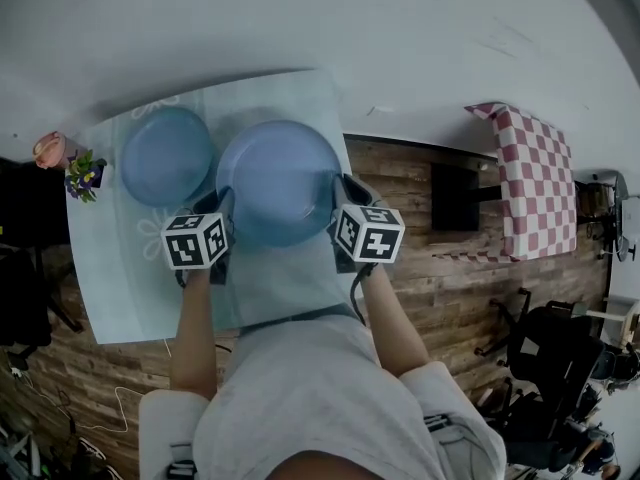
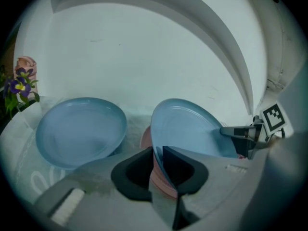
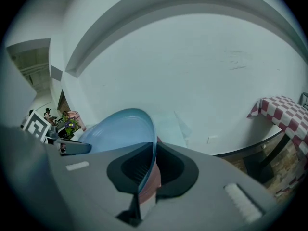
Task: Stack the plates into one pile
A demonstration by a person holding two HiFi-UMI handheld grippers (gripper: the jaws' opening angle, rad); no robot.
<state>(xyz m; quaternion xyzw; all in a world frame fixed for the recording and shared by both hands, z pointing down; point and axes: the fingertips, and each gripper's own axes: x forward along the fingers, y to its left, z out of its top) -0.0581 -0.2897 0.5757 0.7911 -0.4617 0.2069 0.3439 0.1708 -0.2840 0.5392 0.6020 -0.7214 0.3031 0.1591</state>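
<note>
So, biggest thing first: a pale blue tablecloth (image 1: 130, 288) covers the table against the white wall. Over the middle of it sits a big blue plate (image 1: 278, 180) with a pink plate (image 2: 146, 138) tucked right under it. Both are pinched at opposite rims: the left gripper (image 2: 158, 170) has its jaws narrow and clamped on the left edge of the pair, and the right gripper (image 3: 153, 170) does the same on the right edge. A smaller blue plate (image 1: 166, 155) lies just beside them on the left. Little flowers (image 1: 84, 175) stand at the cloth's far left corner.
</note>
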